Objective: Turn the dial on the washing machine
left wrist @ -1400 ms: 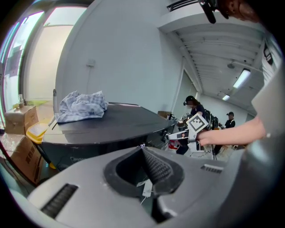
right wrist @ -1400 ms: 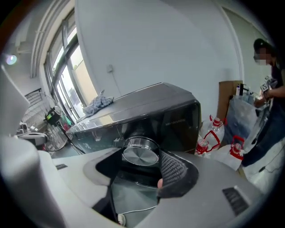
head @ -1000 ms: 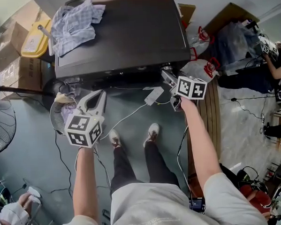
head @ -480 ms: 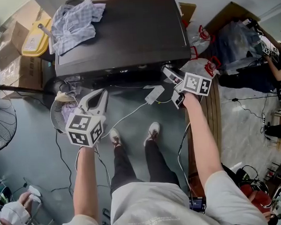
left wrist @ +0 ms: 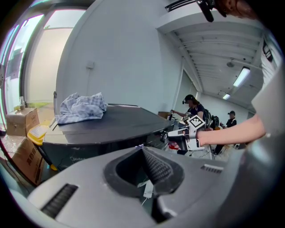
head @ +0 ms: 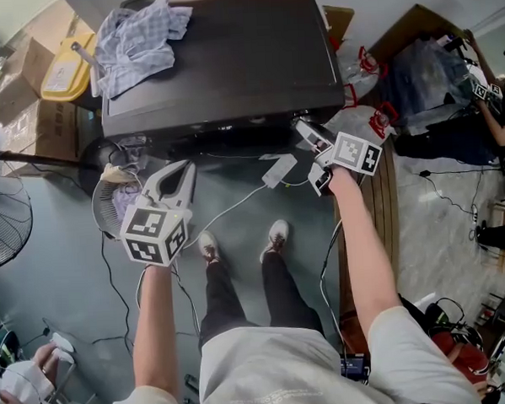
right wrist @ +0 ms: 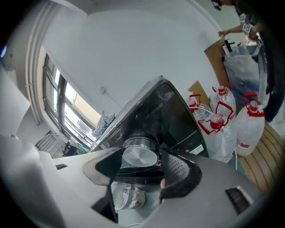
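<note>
The dark washing machine (head: 228, 63) stands ahead of me with a checked cloth (head: 134, 38) on its lid. My right gripper (head: 306, 135) is at the machine's front right corner. In the right gripper view its jaws (right wrist: 144, 162) are closed round the round silver dial (right wrist: 140, 156), with a pad against each side. My left gripper (head: 182, 171) hangs in front of the machine's left part, over the floor, with its tips together and nothing between them. From the left gripper view, the left gripper (left wrist: 143, 151) faces the machine (left wrist: 111, 124) and the right gripper (left wrist: 189, 133).
Cardboard boxes (head: 19, 91) and a yellow bin (head: 64, 72) stand left of the machine. A fan (head: 0, 227) is at far left. A white power strip (head: 278, 170) and cables lie on the floor. Water jugs (right wrist: 249, 129) and wooden slats (head: 384, 207) are on the right.
The right gripper's marker cube has shifted a little to the right and tilted while staying on the dial. The left gripper has hardly moved.
</note>
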`<state>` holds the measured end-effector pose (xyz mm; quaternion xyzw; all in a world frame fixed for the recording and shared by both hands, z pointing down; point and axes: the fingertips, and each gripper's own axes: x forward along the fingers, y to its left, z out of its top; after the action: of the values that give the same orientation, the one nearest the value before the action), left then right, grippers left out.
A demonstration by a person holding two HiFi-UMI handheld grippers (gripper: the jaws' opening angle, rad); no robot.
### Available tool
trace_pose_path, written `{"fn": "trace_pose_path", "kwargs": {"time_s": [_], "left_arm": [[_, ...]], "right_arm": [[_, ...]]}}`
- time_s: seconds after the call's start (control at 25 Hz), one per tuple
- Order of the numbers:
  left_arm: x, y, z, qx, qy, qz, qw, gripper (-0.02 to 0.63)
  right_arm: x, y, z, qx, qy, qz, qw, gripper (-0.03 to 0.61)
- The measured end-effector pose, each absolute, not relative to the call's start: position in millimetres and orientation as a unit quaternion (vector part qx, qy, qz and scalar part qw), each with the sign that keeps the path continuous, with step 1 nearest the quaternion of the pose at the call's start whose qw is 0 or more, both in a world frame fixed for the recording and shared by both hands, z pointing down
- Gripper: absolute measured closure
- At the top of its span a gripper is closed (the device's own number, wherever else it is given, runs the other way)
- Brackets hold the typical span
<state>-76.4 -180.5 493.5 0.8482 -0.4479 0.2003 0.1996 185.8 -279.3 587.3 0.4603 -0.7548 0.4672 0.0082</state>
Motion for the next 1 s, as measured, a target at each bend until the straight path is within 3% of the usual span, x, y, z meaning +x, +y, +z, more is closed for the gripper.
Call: {"fn": "trace_pose_path", "kwargs": {"time_s": [0.24,0.44,0.56,1.0], "left_arm": [[-81,-181,486,0.849,-0.45,0.198,0.192,0.598],[-80,-180,487,0.852,-0.446,0.199,0.191,0.598],[-84,-179,490,0.85,-0.446,0.201,0.193,0.598],[-89,-176,499,0.847,-0.446,0.225,0.181,0.598]], "right_arm": [[200,-275,579,0.541,-0.753,0.37,0.063,0.301],[197,-269,569,0.586,-0.759,0.205,0.195,0.301],[187,-269,565,0.586,-0.761,0.136,0.241,0.301],[177,-273,584,0.589,-0.752,0.115,0.272,0.298]]}}
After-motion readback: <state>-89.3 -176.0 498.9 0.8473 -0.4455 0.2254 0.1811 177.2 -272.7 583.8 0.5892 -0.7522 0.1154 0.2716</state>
